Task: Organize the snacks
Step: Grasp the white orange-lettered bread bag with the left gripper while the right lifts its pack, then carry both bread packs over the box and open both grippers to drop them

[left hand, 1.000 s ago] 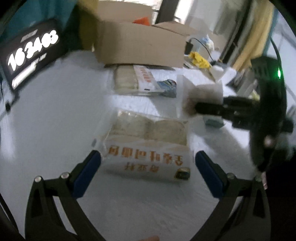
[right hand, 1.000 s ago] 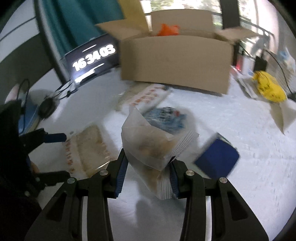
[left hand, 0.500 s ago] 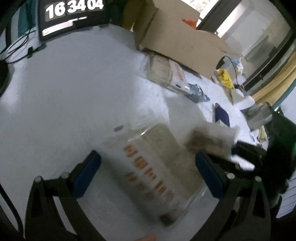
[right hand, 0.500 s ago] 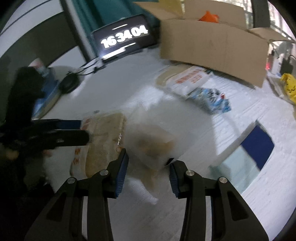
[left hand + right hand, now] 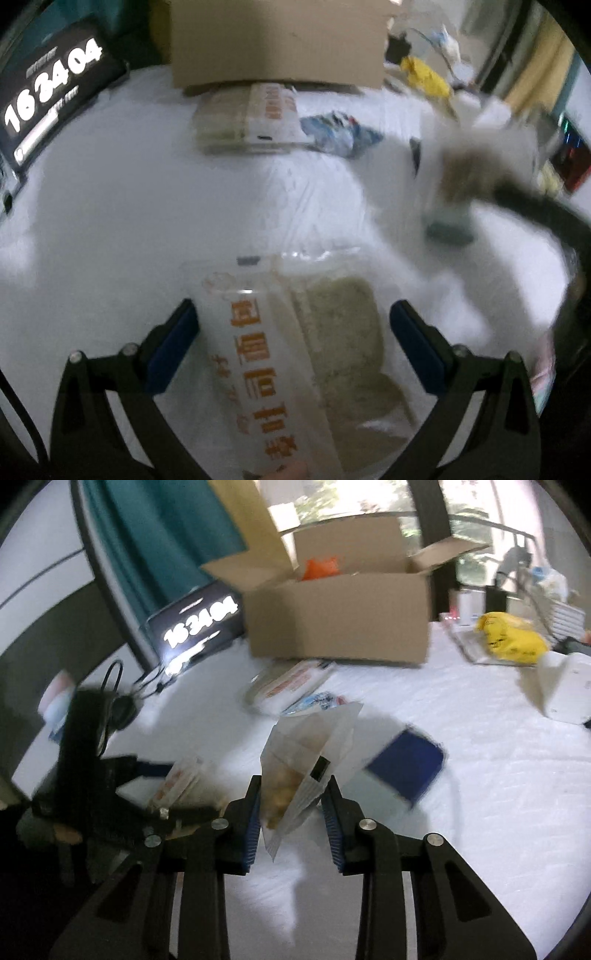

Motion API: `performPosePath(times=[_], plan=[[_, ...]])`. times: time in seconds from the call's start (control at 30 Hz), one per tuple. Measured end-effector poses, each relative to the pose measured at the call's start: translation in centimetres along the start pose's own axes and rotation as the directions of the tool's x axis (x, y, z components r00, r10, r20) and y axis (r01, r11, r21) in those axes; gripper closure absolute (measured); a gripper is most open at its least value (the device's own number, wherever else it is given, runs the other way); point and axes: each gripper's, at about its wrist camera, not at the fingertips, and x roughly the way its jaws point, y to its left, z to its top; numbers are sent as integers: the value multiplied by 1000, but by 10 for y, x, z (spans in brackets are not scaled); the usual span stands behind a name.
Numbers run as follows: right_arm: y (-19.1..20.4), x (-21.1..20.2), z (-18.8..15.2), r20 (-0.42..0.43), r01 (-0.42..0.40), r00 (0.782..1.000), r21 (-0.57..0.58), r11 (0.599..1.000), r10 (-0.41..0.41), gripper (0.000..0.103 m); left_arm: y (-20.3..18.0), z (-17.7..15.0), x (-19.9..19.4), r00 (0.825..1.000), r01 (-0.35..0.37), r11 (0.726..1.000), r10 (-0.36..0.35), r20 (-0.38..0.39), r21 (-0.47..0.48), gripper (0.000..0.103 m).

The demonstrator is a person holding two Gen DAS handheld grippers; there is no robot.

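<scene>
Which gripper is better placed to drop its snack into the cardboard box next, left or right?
Right, likely. The right gripper is closing on the small snack bag, lifted off the table, with the open cardboard box straight ahead. The left gripper only straddles the bread pack, pads not clearly pressing.

Matt cardboard box, glossy plastic packet

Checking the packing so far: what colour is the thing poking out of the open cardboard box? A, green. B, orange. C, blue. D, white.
B: in the right wrist view an orange item shows above the rim of the open cardboard box.
</scene>
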Motion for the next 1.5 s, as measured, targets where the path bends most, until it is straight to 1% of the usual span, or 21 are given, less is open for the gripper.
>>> performPosePath(times=[0.07, 0.1, 0.13, 0.23, 0.37, 0.5, 0.57, 0.63, 0.7, 0.83, 0.97, 1.17, 1.23, 1.37, 1.5], plan=[[-13, -3, 0, 13, 11, 1000, 28, 1000, -11, 70, -7, -1, 2, 1000, -30, 999, 30, 3, 37, 1], [-18, -3, 1, 16, 12, 1000, 39, 999, -13, 70, -8, -2, 1, 1000, -26, 999, 25, 9, 43, 3], [-21, -4, 1, 17, 13, 1000, 45, 999, -14, 70, -9, -1, -1, 1000, -27, 999, 26, 16, 47, 11], [-29, -3, 5, 27, 7, 1000, 52, 999, -8, 70, -7, 1, -6, 1000, -8, 999, 6, 26, 53, 20], [-31, -7, 17, 55, 4, 998, 31, 1000, -6, 70, -9, 8, -14, 998, -3, 998, 0, 61, 65, 23], [-35, -9, 35, 89, 9, 996, 10, 1000, -10, 70, -12, 30, -31, 990, -3, 997, -8, 141, 81, 23], [-36, -11, 46, 110, 14, 994, 0, 1000, -14, 70, -10, 44, -40, 981, -10, 996, -8, 195, 87, 23], [-37, -11, 56, 125, 22, 992, -9, 1000, -21, 70, -6, 61, -49, 968, -24, 995, -1, 252, 94, 23], [-39, -11, 68, 140, 35, 990, -18, 999, -33, 70, -3, 76, -55, 956, -29, 995, 0, 293, 97, 23], [-41, -12, 90, 170, 59, 984, -37, 998, -52, 70, 6, 110, -68, 927, -36, 995, -2, 374, 95, 23], [-45, -13, 117, 208, 90, 975, -45, 995, -79, 70, 18, 138, -74, 904, -39, 995, -4, 428, 93, 23], [-53, -11, 151, 255, 134, 960, -46, 990, -118, 70, 34, 172, -81, 877, -38, 995, -13, 479, 96, 23], [-58, -7, 163, 267, 148, 954, -35, 988, -133, 70, 37, 185, -83, 864, -48, 993, -10, 503, 103, 23], [-71, 2, 188, 288, 180, 942, -1, 984, -172, 70, 43, 203, -85, 845, -45, 994, -14, 534, 97, 23], [-84, 17, 215, 298, 211, 931, 25, 977, -209, 70, 51, 217, -81, 833, -30, 996, -21, 553, 82, 23]])
